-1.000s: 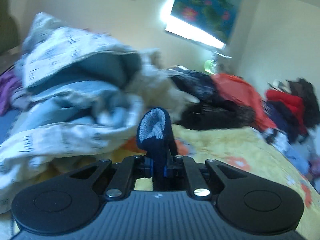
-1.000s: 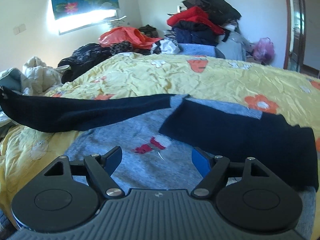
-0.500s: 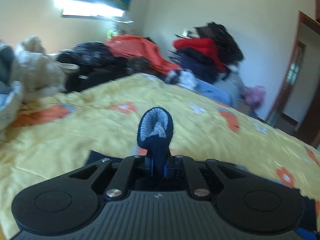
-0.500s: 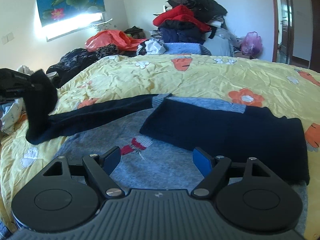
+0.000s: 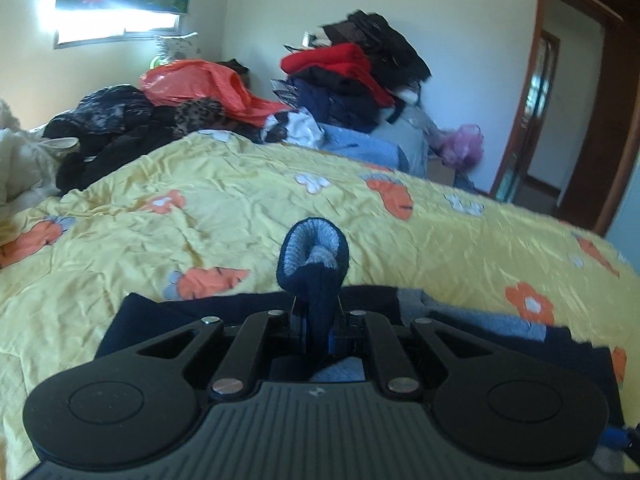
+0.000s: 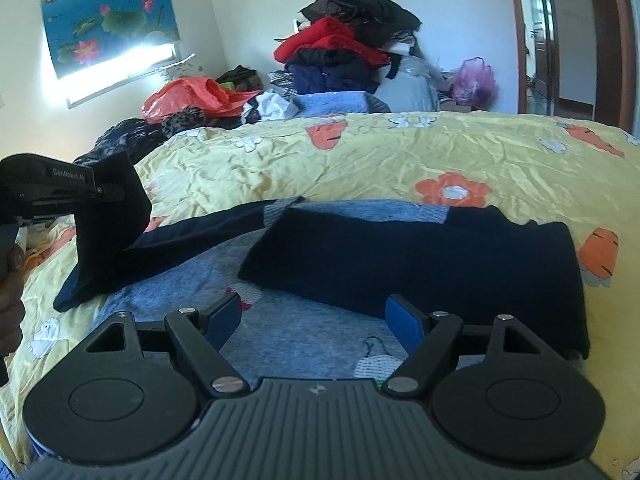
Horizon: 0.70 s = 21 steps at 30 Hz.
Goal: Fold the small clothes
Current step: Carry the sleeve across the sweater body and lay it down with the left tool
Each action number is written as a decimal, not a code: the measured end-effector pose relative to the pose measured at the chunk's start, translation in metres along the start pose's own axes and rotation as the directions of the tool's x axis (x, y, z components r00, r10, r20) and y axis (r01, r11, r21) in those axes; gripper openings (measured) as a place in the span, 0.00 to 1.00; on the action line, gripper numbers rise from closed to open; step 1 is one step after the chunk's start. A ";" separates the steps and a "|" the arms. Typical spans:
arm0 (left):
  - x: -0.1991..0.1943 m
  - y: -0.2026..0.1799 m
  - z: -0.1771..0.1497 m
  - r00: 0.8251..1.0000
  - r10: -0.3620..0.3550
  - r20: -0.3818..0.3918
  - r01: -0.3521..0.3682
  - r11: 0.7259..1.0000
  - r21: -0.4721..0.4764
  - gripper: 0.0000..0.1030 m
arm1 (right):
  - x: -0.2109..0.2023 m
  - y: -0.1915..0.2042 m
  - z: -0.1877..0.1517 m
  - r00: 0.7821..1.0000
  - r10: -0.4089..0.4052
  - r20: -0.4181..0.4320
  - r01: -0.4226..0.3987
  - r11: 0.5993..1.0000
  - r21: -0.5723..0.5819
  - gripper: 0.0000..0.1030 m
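A small grey and navy sweater [image 6: 304,320] lies flat on the yellow flowered bedspread [image 6: 400,152]. Its right navy sleeve [image 6: 420,256] is folded across the body. My left gripper [image 5: 318,320] is shut on the cuff of the left navy sleeve [image 5: 314,264], which sticks up between the fingers. In the right wrist view the left gripper [image 6: 100,188] holds that sleeve [image 6: 120,240] lifted at the left, above the sweater's edge. My right gripper [image 6: 314,318] is open and empty, low over the grey body of the sweater.
Piles of clothes lie at the far side of the bed: dark and orange ones [image 5: 192,96] at the left, a red and black stack [image 5: 352,76] against the wall. A wooden door [image 5: 580,120] stands at the right. A pink bag [image 6: 472,80] sits near it.
My left gripper has swung right with the sleeve cuff, from facing the laundry pile to facing across the bed, carrying the sleeve in over the sweater. The right gripper stayed open and edged closer.
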State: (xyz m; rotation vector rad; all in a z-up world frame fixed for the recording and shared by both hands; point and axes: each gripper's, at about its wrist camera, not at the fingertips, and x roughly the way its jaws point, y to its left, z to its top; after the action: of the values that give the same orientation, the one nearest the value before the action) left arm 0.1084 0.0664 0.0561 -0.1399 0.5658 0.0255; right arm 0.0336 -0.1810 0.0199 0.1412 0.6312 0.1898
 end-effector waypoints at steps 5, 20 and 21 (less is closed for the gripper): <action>0.006 -0.021 -0.004 1.000 -0.006 -0.021 0.007 0.998 0.057 0.08 | -0.004 -0.011 -0.001 1.000 -0.018 0.009 0.017 0.999 0.030 0.78; 0.013 -0.089 -0.005 0.996 -0.073 -0.048 0.081 0.979 0.188 0.09 | -0.022 -0.041 -0.005 0.997 -0.070 0.031 0.067 0.993 0.096 0.78; 0.013 -0.094 -0.007 0.995 -0.080 -0.052 0.089 0.977 0.196 0.09 | -0.023 -0.043 -0.006 0.997 -0.073 0.031 0.070 0.993 0.100 0.78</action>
State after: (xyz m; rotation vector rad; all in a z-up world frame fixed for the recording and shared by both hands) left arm 0.1220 -0.0276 0.0553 0.0299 0.6027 -0.1164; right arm 0.0173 -0.2278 0.0201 0.2165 0.6100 0.0866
